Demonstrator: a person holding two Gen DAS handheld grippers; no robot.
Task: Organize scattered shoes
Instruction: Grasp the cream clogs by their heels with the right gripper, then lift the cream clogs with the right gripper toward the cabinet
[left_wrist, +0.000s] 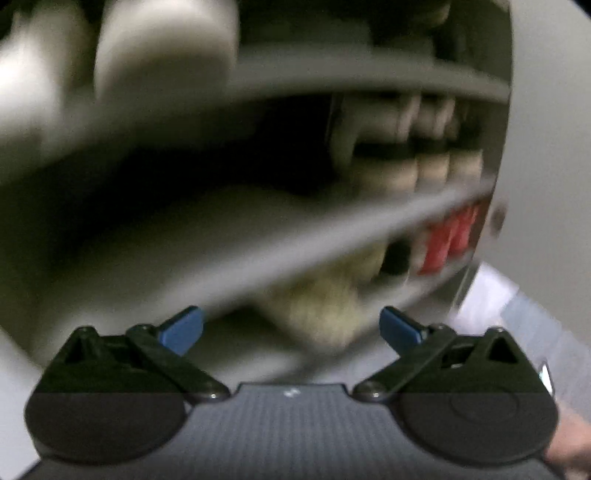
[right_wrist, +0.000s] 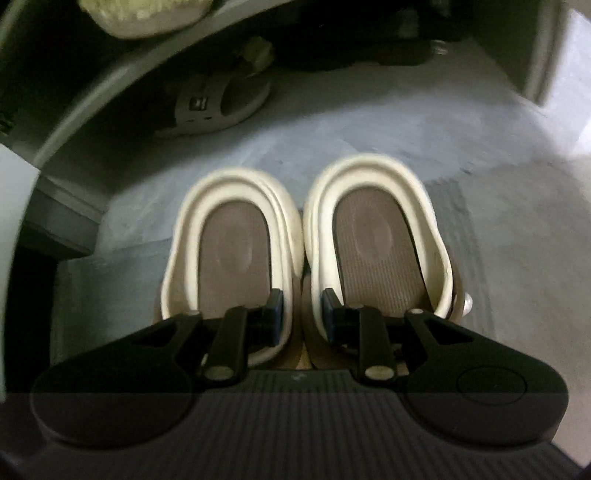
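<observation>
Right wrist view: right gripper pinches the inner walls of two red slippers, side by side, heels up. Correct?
Not quite: the colour is wrong. The right wrist view shows the right gripper pinching the adjoining inner walls of two cream slippers with brown insoles, not red ones. They do sit side by side, heels up in that picture.

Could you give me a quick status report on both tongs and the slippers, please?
Right tongs shut on the cream slippers' adjoining inner walls. Left tongs open, empty, facing the shoe rack. Grey sandal ahead.

cream slippers (right_wrist: 306, 236) (pair), side-by-side, tongs-pinched
</observation>
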